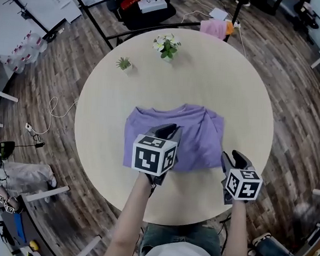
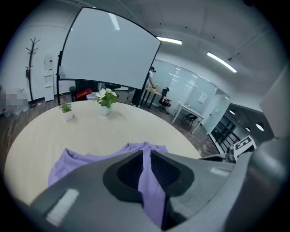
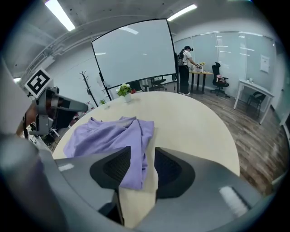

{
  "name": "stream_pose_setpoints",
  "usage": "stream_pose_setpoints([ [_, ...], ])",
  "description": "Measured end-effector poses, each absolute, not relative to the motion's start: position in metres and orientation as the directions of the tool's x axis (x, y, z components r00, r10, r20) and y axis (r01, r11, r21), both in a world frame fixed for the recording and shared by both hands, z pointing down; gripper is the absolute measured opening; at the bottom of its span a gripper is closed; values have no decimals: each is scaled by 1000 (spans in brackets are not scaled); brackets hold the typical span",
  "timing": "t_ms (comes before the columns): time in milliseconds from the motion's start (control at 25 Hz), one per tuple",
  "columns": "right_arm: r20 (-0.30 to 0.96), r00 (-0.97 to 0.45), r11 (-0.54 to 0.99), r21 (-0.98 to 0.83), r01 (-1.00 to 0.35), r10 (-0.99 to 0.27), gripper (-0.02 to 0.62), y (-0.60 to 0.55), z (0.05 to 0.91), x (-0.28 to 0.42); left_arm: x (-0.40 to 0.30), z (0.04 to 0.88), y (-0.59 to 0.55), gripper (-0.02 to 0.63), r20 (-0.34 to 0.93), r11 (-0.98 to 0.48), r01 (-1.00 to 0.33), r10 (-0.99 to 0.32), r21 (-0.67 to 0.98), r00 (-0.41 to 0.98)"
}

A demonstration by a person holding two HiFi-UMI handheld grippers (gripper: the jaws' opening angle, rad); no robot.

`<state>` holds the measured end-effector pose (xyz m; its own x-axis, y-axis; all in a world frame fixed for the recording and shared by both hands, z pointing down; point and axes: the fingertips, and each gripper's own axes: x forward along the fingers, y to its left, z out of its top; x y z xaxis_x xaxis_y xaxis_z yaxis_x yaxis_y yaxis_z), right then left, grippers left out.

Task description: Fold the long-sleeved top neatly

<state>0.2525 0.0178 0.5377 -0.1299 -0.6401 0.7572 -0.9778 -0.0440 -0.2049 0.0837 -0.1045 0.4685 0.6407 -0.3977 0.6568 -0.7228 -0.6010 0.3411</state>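
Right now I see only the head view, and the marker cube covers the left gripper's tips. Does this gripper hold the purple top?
Observer: Yes, the left gripper is shut on a fold of the purple top.
Operator: And the other one?
Observer: The right gripper is open; the top's corner lies between its jaws, unpinched.
Operator: Is anybody nearby?
Observer: One person stands far off, beside the projection screen.

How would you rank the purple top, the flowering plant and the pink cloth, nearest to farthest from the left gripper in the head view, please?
1. The purple top: pinched in the left gripper, mid-table.
2. The flowering plant: near the table's far edge.
3. The pink cloth: just beyond that edge, to the right.
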Motion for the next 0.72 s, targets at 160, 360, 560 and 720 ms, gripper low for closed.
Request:
stream_pose_setpoints([
  [160, 759, -142, -58, -230, -971, -636, 198, 28, 542, 251, 124, 466, -113, 110, 666, -646, -672, -324, 362, 671],
  [360, 765, -156, -65, -250, -966, -625, 200, 36, 548, 248, 172, 478, -119, 157, 690, -679, -624, -236, 387, 685],
  [560, 765, -178, -71, -280, -957, -618, 213, 36, 555, 243, 202, 505, -122, 188, 734, -712, -588, -151, 384, 662],
  [720, 777, -190, -80, -296, -952, -600, 215, 38, 563, 243, 216, 527, -126, 199, 762, -719, -569, -85, 399, 642],
])
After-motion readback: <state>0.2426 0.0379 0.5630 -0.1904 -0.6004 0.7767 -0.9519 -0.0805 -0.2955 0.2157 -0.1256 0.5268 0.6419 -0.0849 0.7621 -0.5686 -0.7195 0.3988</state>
